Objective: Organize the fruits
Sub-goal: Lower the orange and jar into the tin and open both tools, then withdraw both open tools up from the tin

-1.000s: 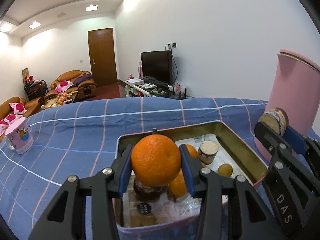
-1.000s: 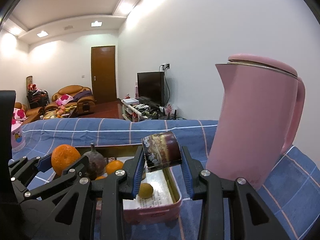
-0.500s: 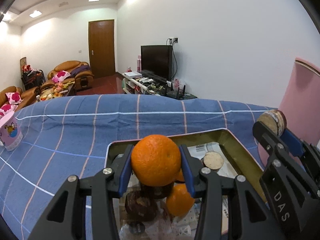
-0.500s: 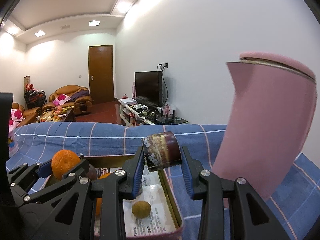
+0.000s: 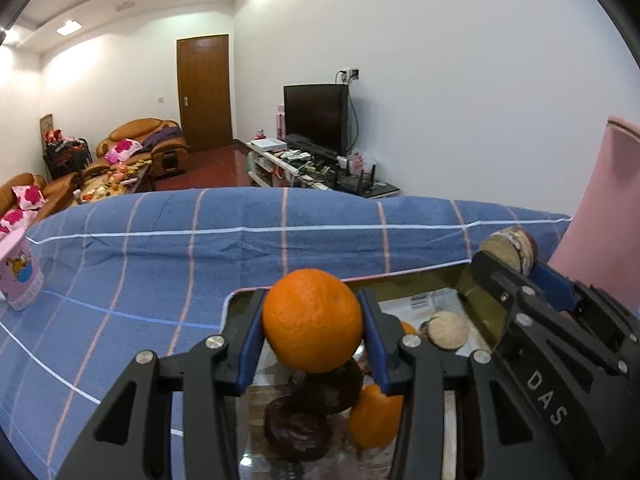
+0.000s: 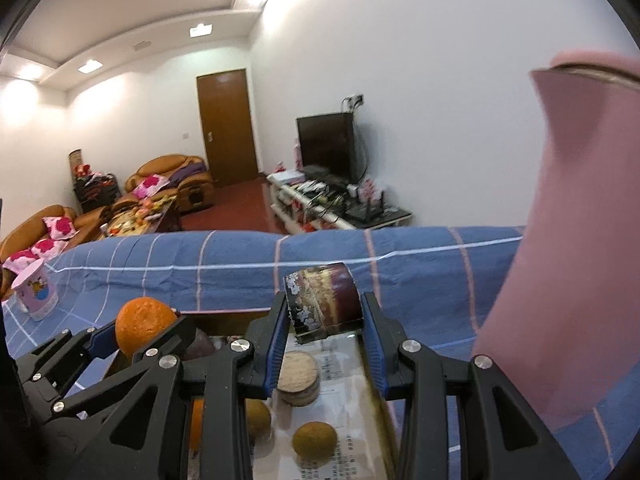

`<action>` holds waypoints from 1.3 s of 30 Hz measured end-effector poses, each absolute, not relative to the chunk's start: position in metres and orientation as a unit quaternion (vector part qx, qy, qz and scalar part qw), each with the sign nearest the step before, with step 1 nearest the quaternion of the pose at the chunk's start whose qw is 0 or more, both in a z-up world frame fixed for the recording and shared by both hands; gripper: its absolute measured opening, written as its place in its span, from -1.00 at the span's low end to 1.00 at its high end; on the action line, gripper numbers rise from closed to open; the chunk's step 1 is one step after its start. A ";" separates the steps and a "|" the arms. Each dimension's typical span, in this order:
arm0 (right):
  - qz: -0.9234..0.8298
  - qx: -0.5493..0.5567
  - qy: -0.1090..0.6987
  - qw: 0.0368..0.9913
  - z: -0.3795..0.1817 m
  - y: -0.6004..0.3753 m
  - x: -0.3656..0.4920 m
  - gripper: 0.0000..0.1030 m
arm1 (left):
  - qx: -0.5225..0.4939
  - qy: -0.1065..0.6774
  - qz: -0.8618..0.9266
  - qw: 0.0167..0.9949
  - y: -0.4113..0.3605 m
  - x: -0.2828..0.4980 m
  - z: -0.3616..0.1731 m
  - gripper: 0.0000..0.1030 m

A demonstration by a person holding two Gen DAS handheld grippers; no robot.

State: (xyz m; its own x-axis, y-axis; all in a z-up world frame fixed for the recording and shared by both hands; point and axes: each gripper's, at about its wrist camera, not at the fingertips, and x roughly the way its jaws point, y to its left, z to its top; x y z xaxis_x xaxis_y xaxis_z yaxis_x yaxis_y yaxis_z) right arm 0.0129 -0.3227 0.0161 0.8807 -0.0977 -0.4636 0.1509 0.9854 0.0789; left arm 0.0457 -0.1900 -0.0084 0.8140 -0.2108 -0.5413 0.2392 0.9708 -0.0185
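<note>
Closer over tin [image 6: 374,396]: sugarcane piece [image 6: 325,302] (long axis crosswise).

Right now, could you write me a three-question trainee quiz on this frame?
1. What does the left gripper hold?
2. True or false: the right gripper is empty.
3. Which stands at the far right: A) pink kettle B) pink cup?

Key:
1. An orange, held above the tin tray.
2. False; it grips a short patterned cylinder.
3. A.
</note>
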 end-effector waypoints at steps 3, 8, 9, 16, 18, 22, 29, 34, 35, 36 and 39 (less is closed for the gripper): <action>-0.046 0.064 0.247 0.966 0.014 -0.323 0.017 -0.26 | 0.034 0.280 -0.117 0.952 -0.187 0.048 -0.008 -0.10; -0.017 0.070 0.277 0.958 0.005 -0.323 0.027 -0.26 | 0.045 0.280 -0.099 0.954 -0.187 0.047 -0.008 -0.10; -0.013 0.074 0.280 0.957 0.004 -0.324 0.028 -0.26 | 0.046 0.282 -0.100 0.953 -0.187 0.047 -0.009 -0.10; 0.020 0.116 0.325 0.939 -0.010 -0.334 0.039 -0.26 | 0.049 0.304 -0.093 0.947 -0.182 0.049 -0.013 0.11; 0.025 0.112 0.323 0.939 -0.010 -0.333 0.038 -0.26 | 0.040 0.307 -0.090 0.947 -0.177 0.049 -0.013 0.23; 0.043 0.118 0.327 0.937 -0.010 -0.333 0.037 -0.25 | 0.042 0.299 -0.083 0.950 -0.173 0.046 -0.012 0.45; 0.037 0.119 0.303 0.945 -0.001 -0.341 0.023 -0.15 | 0.034 0.265 -0.061 0.962 -0.164 0.039 -0.004 0.97; 0.033 0.141 0.293 0.945 -0.001 -0.348 0.020 0.19 | 0.011 0.263 -0.070 0.962 -0.153 0.037 -0.001 1.00; 0.041 0.150 0.293 0.943 -0.001 -0.348 0.020 0.19 | 0.010 0.259 -0.069 0.963 -0.152 0.036 -0.001 1.00; 0.049 0.158 0.293 0.942 -0.001 -0.349 0.020 0.19 | 0.008 0.253 -0.069 0.965 -0.150 0.035 0.001 1.00; 0.089 0.196 0.288 0.933 -0.002 -0.352 0.020 0.19 | 0.004 0.241 -0.067 0.968 -0.145 0.032 0.005 1.00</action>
State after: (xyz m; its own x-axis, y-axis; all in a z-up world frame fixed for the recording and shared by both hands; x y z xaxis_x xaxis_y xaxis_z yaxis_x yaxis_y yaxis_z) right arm 0.0204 -0.3520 -0.0016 0.8188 0.2788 -0.5019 -0.0532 0.9073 0.4171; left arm 0.0316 -0.1452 0.0050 0.8749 -0.1284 -0.4670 0.1319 0.9909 -0.0254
